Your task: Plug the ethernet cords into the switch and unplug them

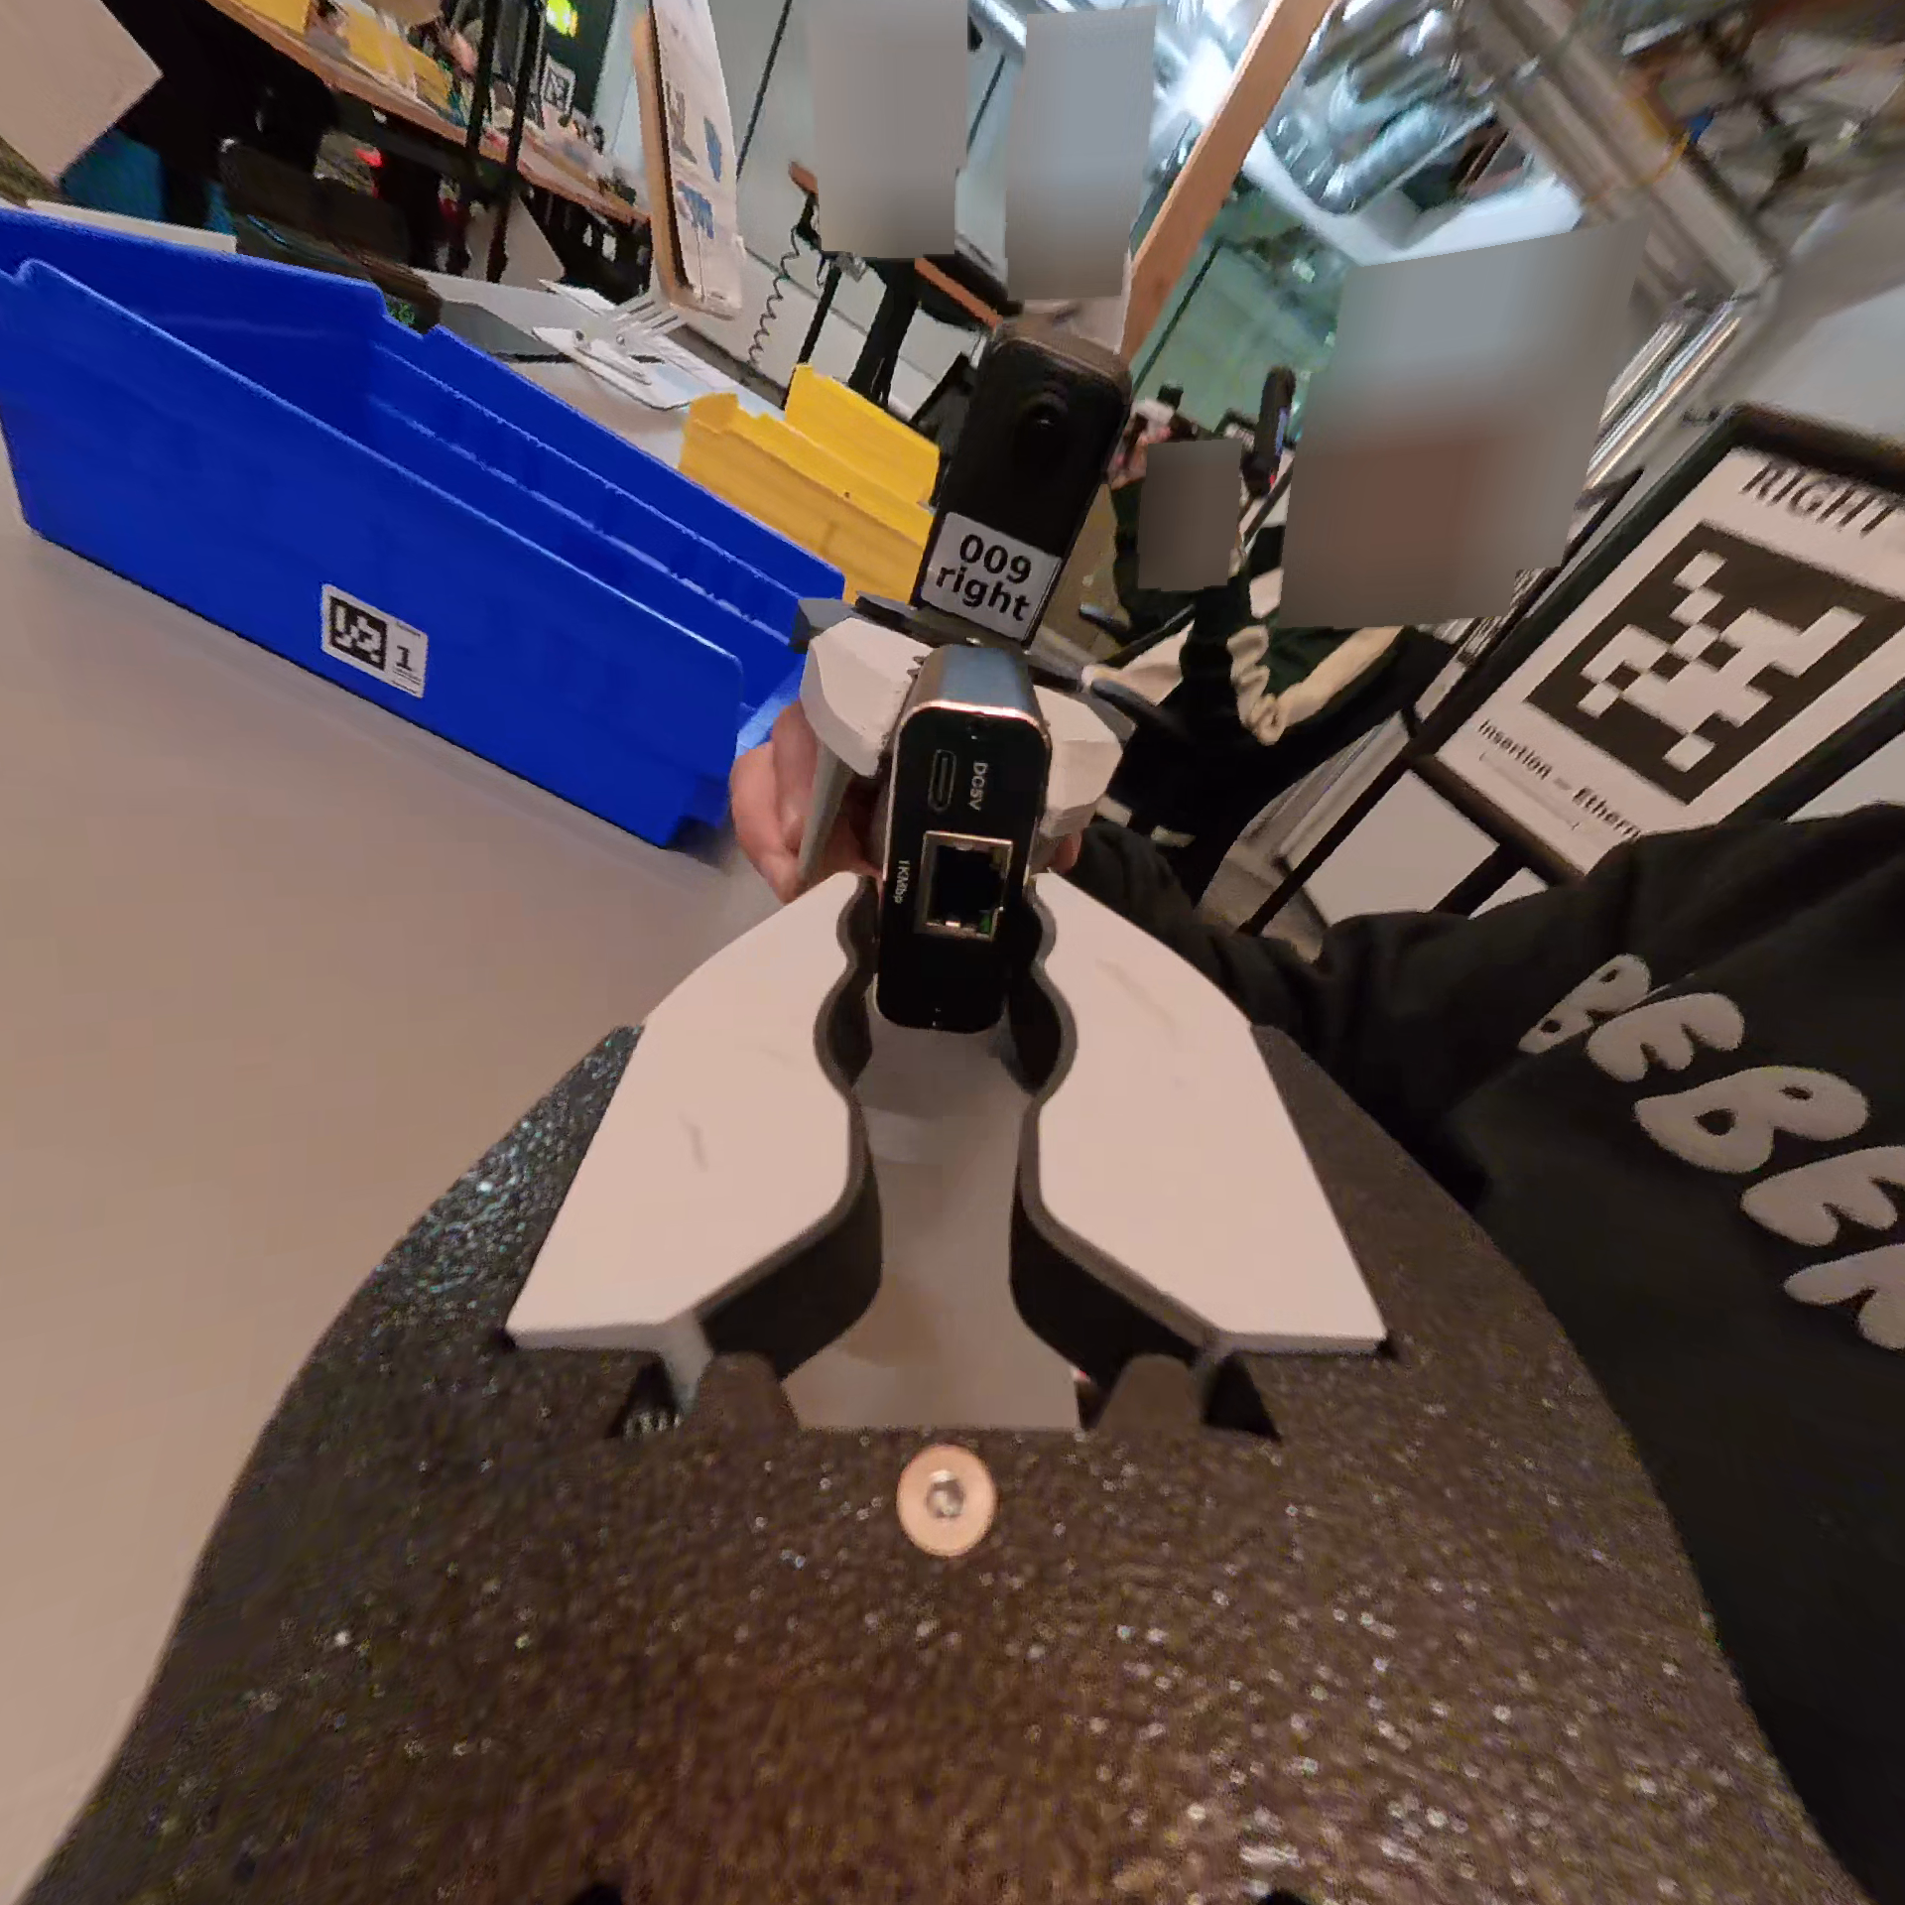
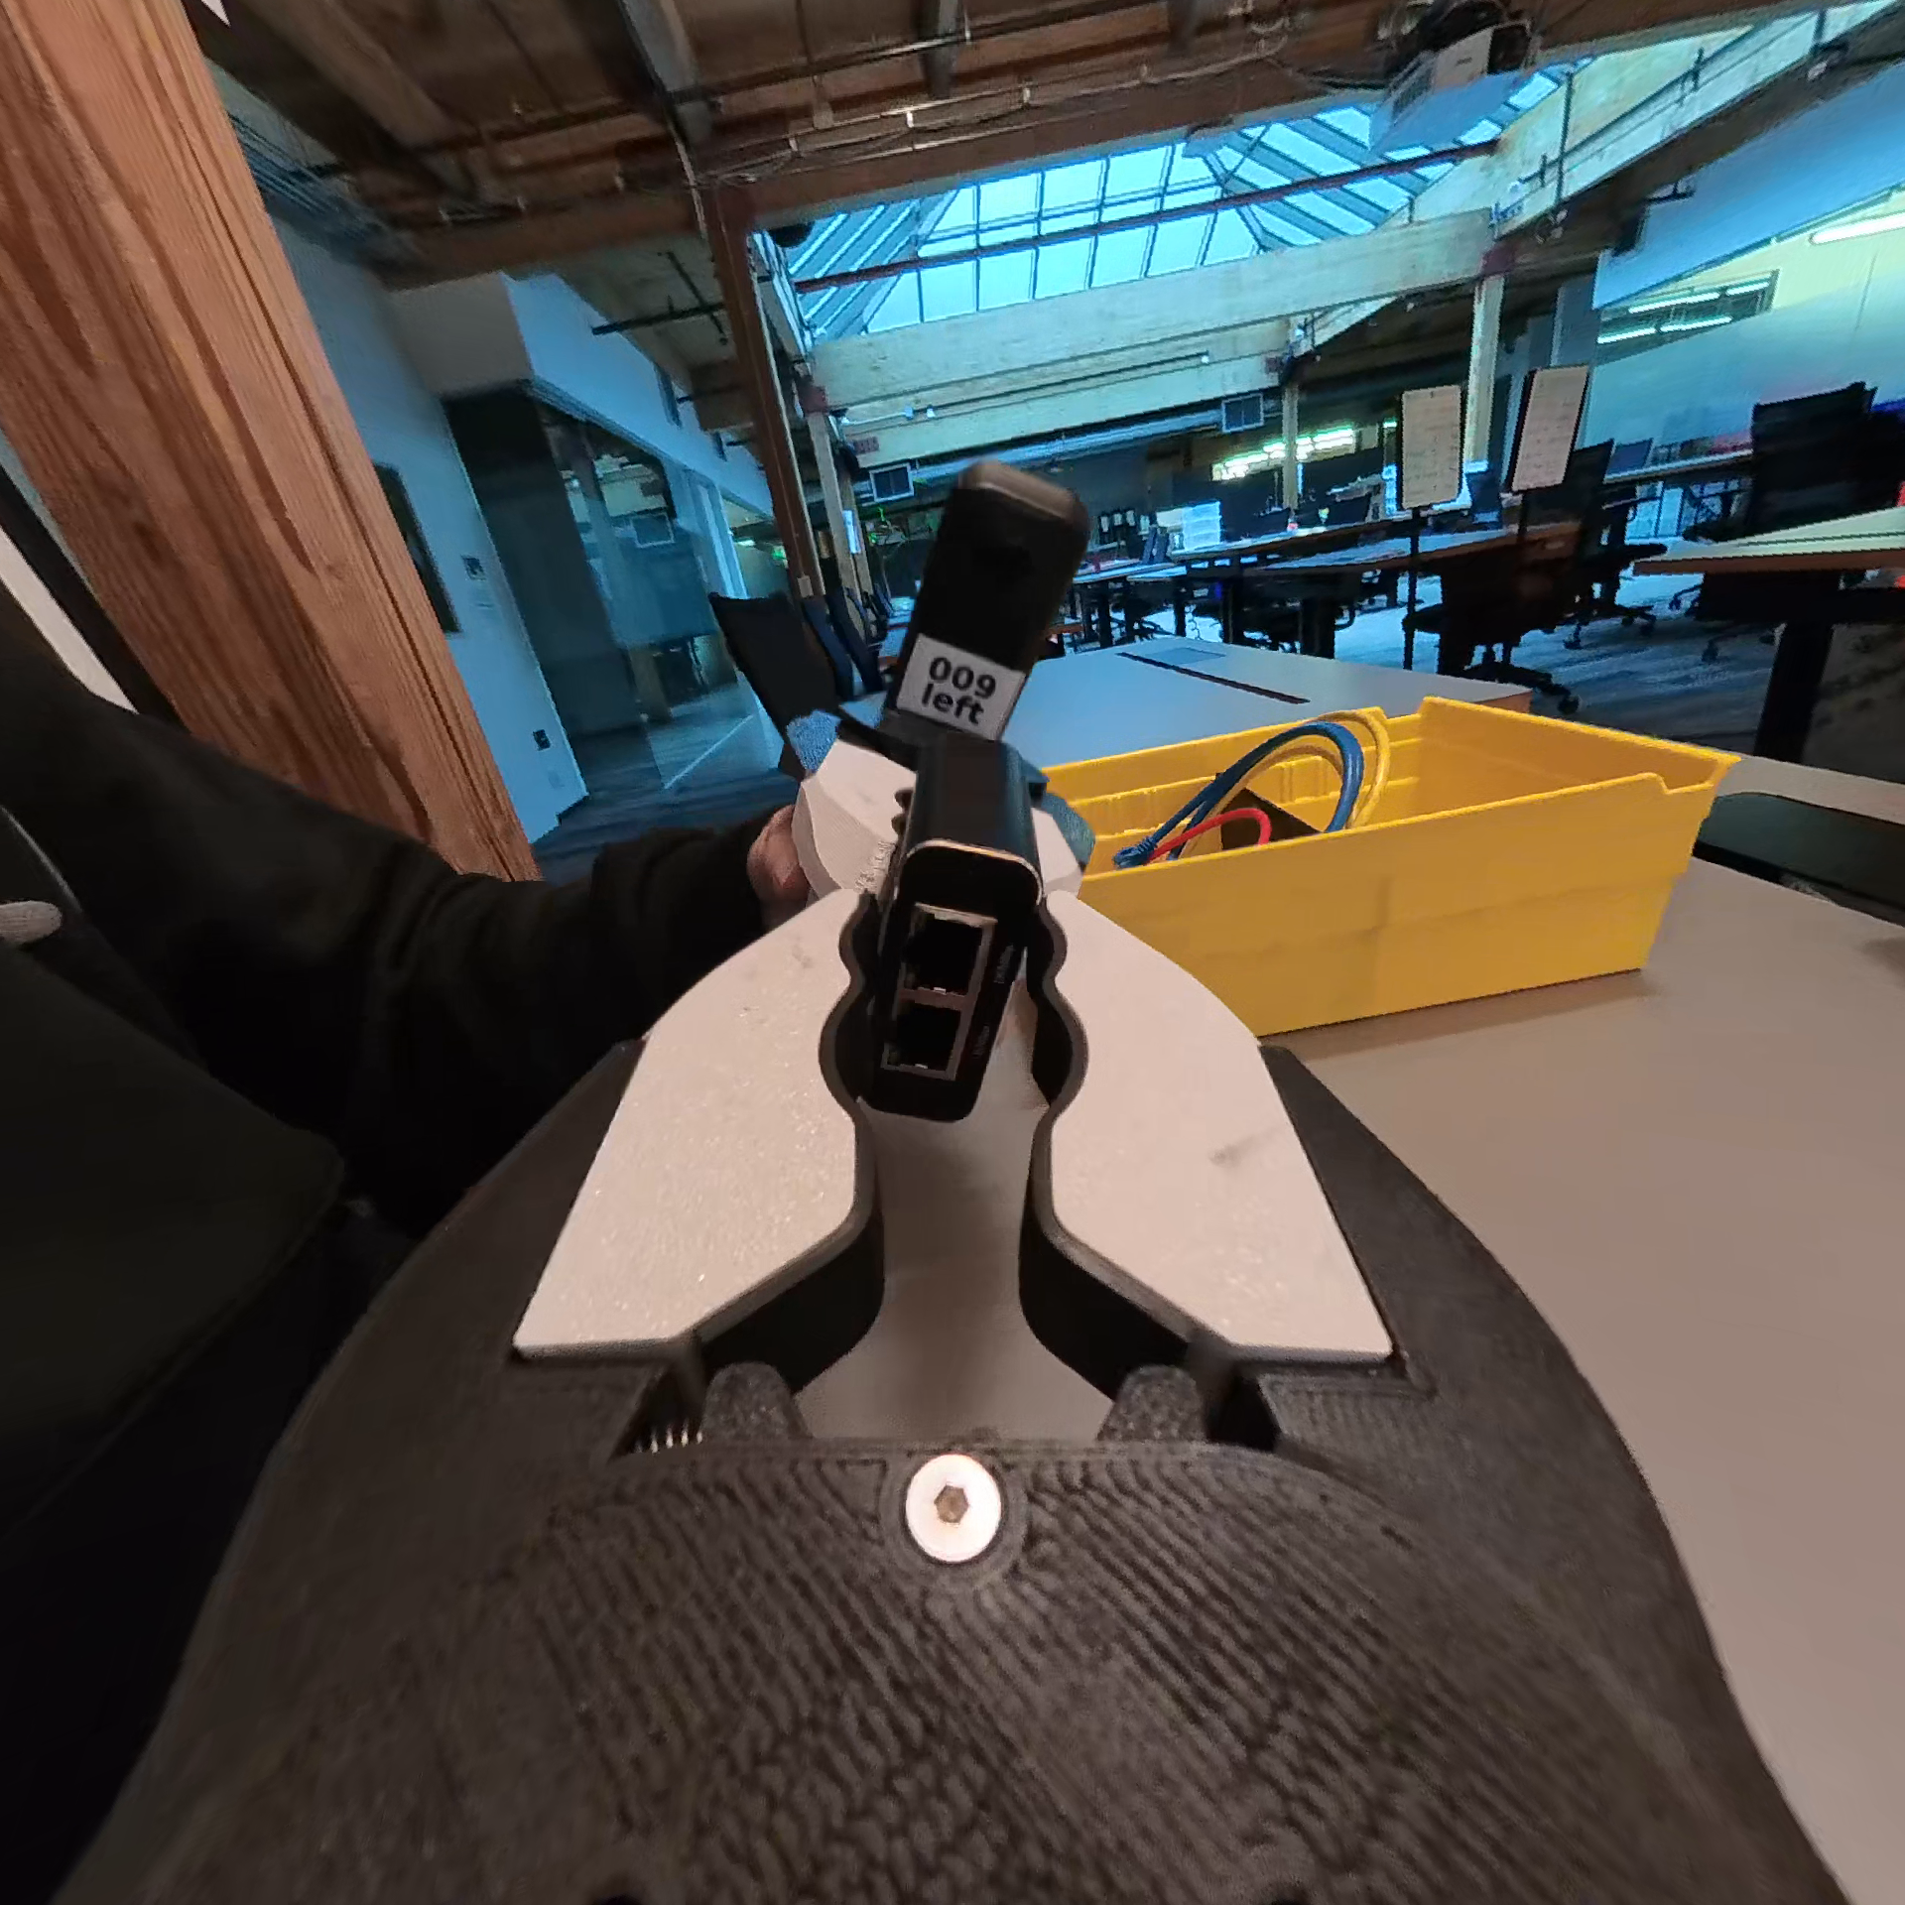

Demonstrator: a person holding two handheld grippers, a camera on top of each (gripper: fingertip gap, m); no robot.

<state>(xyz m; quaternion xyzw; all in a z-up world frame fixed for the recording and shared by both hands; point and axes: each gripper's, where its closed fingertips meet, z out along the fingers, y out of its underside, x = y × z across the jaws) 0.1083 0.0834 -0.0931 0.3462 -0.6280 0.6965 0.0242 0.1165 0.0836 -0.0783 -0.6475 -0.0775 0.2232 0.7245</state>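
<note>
Switch: a small black ethernet switch sits at the centre of both wrist views, held up above the grey table between the two grippers, which face each other.
Left gripper: its grey fingers close on the end of the switch with one ethernet port and a small oval socket; the gripper is clamped on the switch.
Right gripper: its grey fingers press against the opposite end of the switch, which shows two stacked ethernet ports; the gripper is clamped on the switch too.
Ports: all visible ports are empty.
Ethernet cords: blue, red and yellow cords lie coiled in a yellow bin on the table, right of centre in the right wrist view, well apart from the switch.
Blue bin: a long blue bin stands on the table at the upper left of the left wrist view.
Person: dark sleeves reach in from the frame edges.
</note>
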